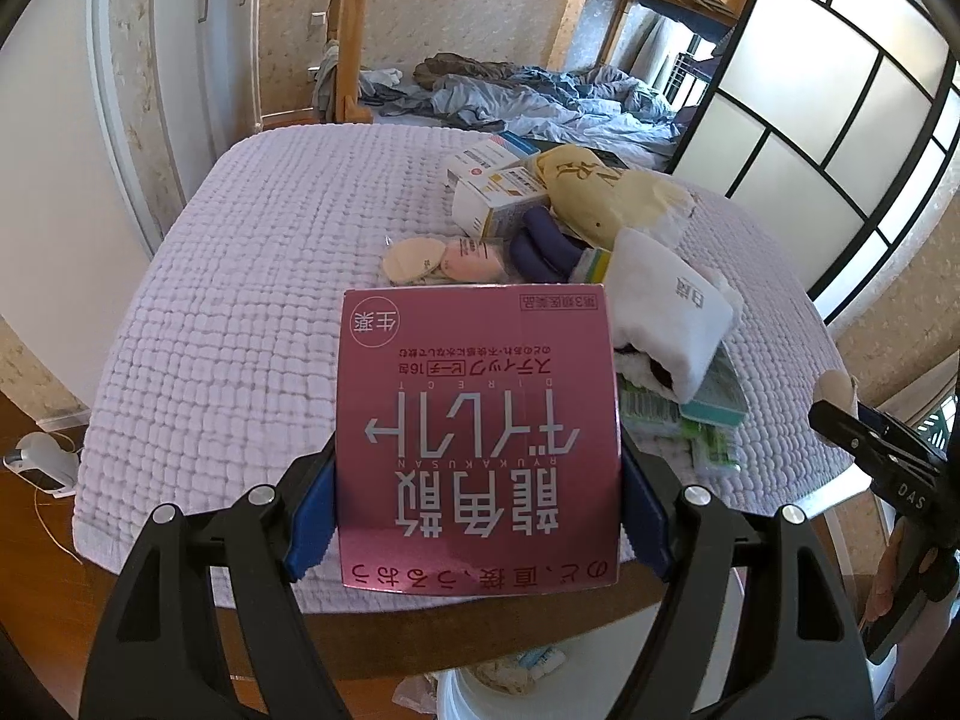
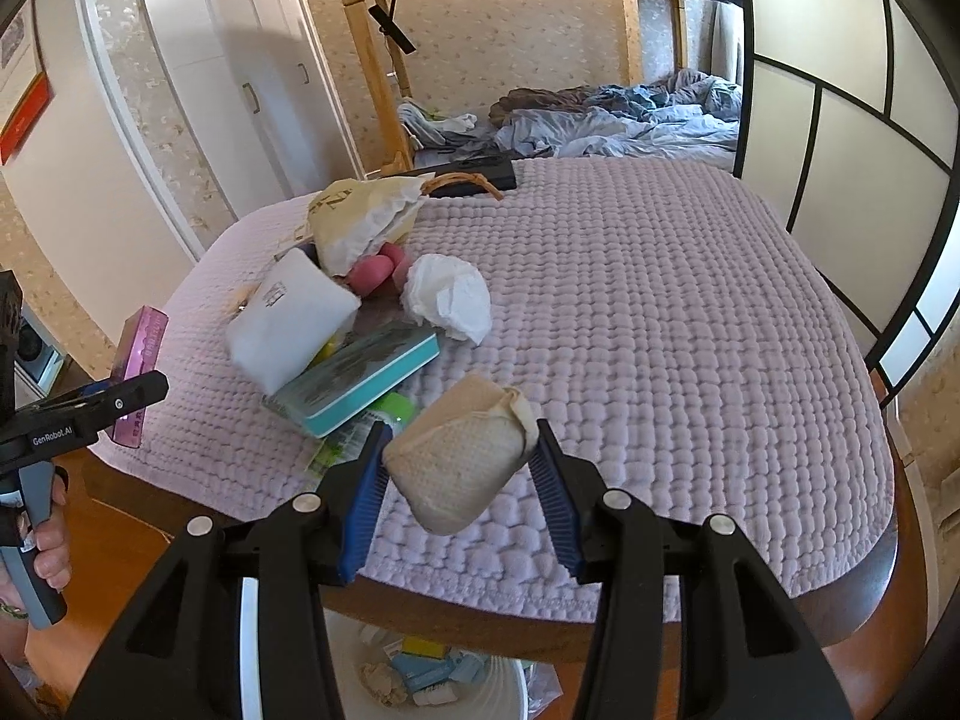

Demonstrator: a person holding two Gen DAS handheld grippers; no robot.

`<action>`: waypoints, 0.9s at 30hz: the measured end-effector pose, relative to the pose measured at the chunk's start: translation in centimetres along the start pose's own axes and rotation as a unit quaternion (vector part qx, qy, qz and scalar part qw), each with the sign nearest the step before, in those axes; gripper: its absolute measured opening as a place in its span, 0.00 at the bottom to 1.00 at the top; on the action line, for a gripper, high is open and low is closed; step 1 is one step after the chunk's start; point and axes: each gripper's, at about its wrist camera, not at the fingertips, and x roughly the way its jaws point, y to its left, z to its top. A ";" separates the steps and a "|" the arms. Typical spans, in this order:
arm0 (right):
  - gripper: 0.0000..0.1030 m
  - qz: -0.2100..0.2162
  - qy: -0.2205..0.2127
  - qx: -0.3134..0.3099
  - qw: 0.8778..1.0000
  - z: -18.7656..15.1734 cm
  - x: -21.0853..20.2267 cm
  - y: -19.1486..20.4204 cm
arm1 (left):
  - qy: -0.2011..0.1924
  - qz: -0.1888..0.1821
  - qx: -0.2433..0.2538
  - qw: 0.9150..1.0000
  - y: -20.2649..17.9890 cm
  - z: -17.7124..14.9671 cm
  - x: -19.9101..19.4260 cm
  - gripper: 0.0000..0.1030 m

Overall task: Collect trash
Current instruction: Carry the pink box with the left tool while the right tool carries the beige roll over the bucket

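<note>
While my left tongs [image 1: 477, 474] clamp the pink box [image 1: 477, 426] by its 2 side edges, it fills the middle of that view and hides whatever lies on the quilt [image 1: 240, 300] right behind it. My right tongs [image 2: 459, 456] pinch a beige wad [image 2: 462, 456], its lower end hanging past the pads over the quilt's near edge. Beyond both, a heap of trash sits on the table: a white pouch [image 2: 288, 318], a teal tin [image 2: 360, 378] partly buried under it, crumpled tissue [image 2: 447, 297], a cream bag [image 2: 360, 216]. Below the table edge, a white bin [image 2: 480, 690] is cut off by the frame and my tongs, with only some scraps inside showing.
</note>
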 end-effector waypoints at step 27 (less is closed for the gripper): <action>0.45 0.045 0.026 -0.018 0.998 -4.7 -3.4 3.3 | 0.028 -0.017 0.015 0.999 -2.9 -5.4 -2.1 0.76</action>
